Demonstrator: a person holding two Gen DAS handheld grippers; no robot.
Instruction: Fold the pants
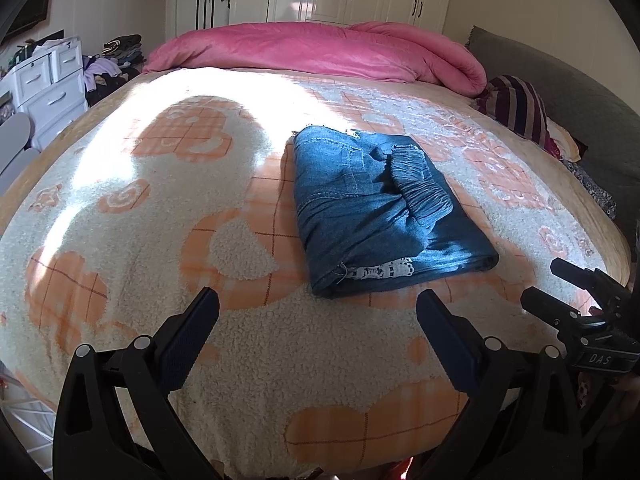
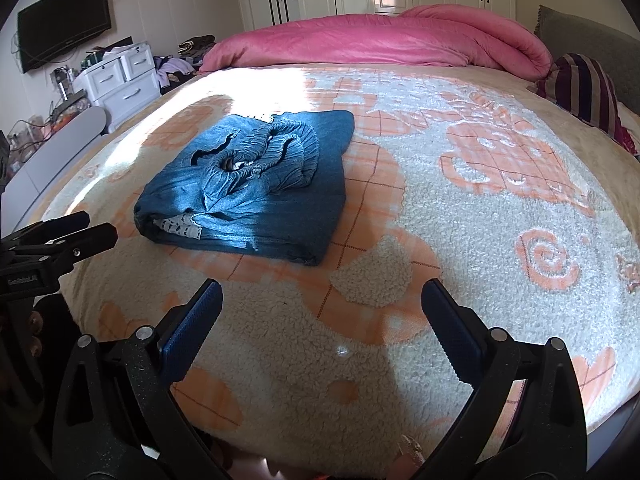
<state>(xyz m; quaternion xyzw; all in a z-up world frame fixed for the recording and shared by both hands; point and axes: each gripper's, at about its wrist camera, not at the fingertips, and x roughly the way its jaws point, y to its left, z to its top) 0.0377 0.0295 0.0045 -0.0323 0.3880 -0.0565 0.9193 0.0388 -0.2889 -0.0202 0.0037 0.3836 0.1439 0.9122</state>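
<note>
Blue denim pants [image 1: 376,208] lie folded into a compact rectangle on the cream and orange fleece blanket [image 1: 160,208], elastic waistband on top and white lace trim at the near edge. They also show in the right wrist view [image 2: 256,184]. My left gripper [image 1: 318,304] is open and empty, held back from the pants' near edge. My right gripper [image 2: 322,292] is open and empty, in front and to the right of the pants. Each gripper shows in the other's view: the right one [image 1: 576,300], the left one [image 2: 72,236].
A rolled pink duvet [image 1: 320,50] lies across the far side of the bed. A striped pillow [image 1: 516,106] and grey headboard [image 1: 580,92] are at right. White drawers [image 1: 48,84] and piled clothes stand beyond the left edge. A wall TV [image 2: 64,24] hangs at left.
</note>
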